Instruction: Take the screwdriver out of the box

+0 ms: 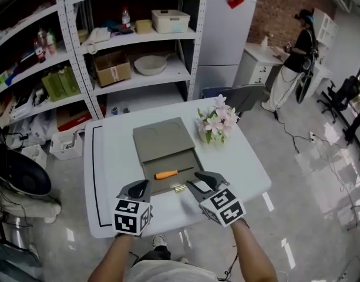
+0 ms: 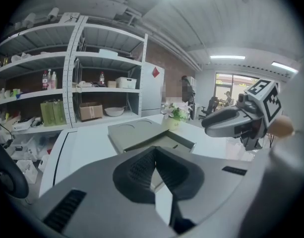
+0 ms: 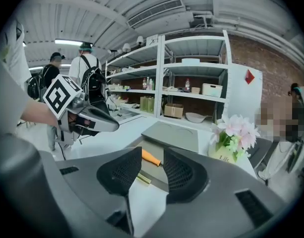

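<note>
The grey box [image 1: 149,169] lies open on the white table [image 1: 244,163], its lid [image 1: 162,137] folded back flat behind it. An orange-handled screwdriver [image 1: 167,174] rests across the tray. My right gripper [image 1: 199,184] hovers at the box's near right corner, open and empty; in the right gripper view [image 3: 150,155] the orange handle [image 3: 152,157] shows through the gap, farther on. My left gripper [image 1: 143,188] hangs at the near left corner, apart from the box. Its pads [image 2: 142,165] meet at the tips with nothing between them.
A small brass piece [image 1: 180,188] lies at the box's front edge. A pot of pink flowers [image 1: 216,122] stands right of the lid. Metal shelves [image 1: 135,40] with boxes and bottles fill the back. A person [image 1: 292,63] stands far right by a cabinet.
</note>
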The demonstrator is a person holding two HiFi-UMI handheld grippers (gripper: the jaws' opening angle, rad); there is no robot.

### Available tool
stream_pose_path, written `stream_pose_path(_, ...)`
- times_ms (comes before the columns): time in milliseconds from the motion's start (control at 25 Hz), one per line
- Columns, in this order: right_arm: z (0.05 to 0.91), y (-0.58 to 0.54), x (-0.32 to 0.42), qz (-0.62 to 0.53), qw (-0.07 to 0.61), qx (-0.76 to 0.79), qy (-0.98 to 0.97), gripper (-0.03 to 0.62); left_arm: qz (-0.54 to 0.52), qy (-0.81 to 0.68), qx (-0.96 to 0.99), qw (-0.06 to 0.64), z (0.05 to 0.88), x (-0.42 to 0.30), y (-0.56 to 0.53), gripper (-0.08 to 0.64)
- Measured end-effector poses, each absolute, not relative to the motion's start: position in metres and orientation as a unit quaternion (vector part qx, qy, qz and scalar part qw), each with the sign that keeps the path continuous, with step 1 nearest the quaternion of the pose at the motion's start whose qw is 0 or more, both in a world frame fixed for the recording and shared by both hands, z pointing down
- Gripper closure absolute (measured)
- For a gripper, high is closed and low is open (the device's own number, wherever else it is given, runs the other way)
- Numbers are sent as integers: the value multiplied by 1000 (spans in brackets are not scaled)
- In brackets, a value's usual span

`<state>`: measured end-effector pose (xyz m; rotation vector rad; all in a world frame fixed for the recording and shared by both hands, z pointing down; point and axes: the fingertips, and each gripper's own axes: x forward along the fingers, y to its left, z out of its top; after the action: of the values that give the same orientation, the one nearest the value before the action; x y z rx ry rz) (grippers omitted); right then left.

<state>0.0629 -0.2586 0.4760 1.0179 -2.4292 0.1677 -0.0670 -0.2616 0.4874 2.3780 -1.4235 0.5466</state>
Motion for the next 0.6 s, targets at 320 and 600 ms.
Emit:
stream_pose_path(320,507,-293,15,21,356,258,-898,449,200,-470,841,177,509,-80,-302,555)
stream_pose_path(600,545,-309,-10,4,444,157,-882,438,205,-445,850,193,525,-82,-323,555)
